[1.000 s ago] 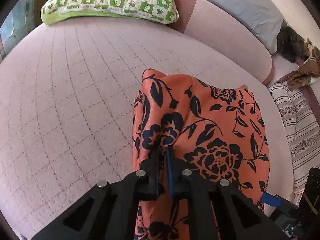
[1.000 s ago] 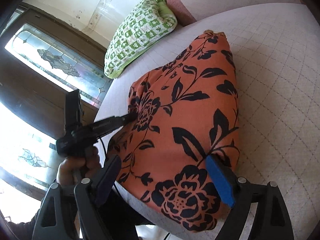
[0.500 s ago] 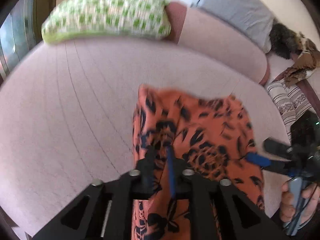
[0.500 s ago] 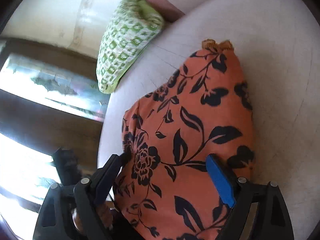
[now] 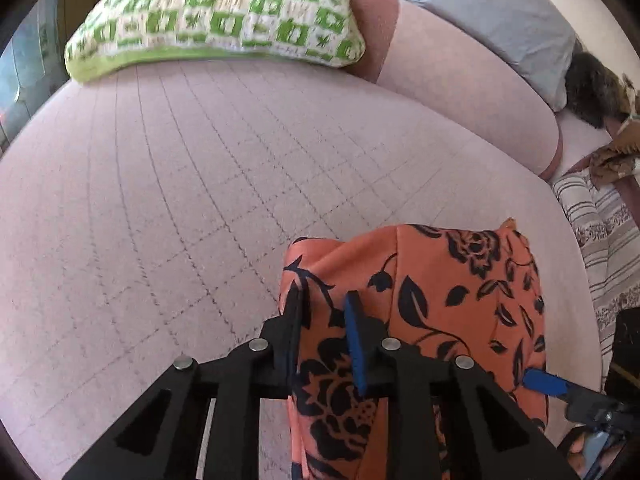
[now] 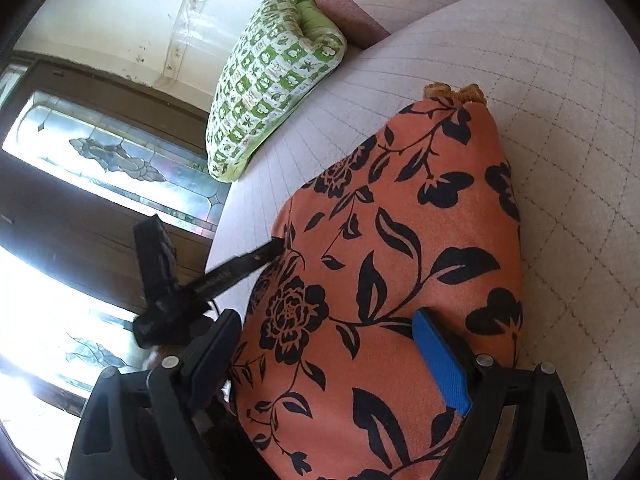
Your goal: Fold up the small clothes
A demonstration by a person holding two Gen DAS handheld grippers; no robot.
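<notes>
An orange garment with a black flower print (image 5: 460,288) lies folded on the pink quilted cushion (image 5: 180,220), near its front right edge. My left gripper (image 5: 324,300) hovers at the garment's left fold. Its jaws stand a little apart, the fold's edge shows in the gap, and the pads do not press it. In the right wrist view the garment (image 6: 400,240) fills the middle. My right gripper (image 6: 324,320) stands wide open over its near end, with cloth under and between the fingers. The left gripper (image 6: 276,246) touches the cloth's left edge there, and a blue finger of the right gripper (image 5: 544,384) shows at lower right.
A green-and-white checked pillow (image 5: 216,12) lies at the cushion's far end against a pink bolster (image 5: 460,88). A grey pillow (image 5: 500,20), a dark furry thing (image 5: 592,88) and striped cloth (image 5: 600,248) are off to the right. A stained-glass door (image 6: 120,160) stands on the left.
The left jaws, shut on a pinch of the garment a second ago, have parted and let it go. The left gripper drew back toward the fold's edge. The right gripper shifted over the garment.
</notes>
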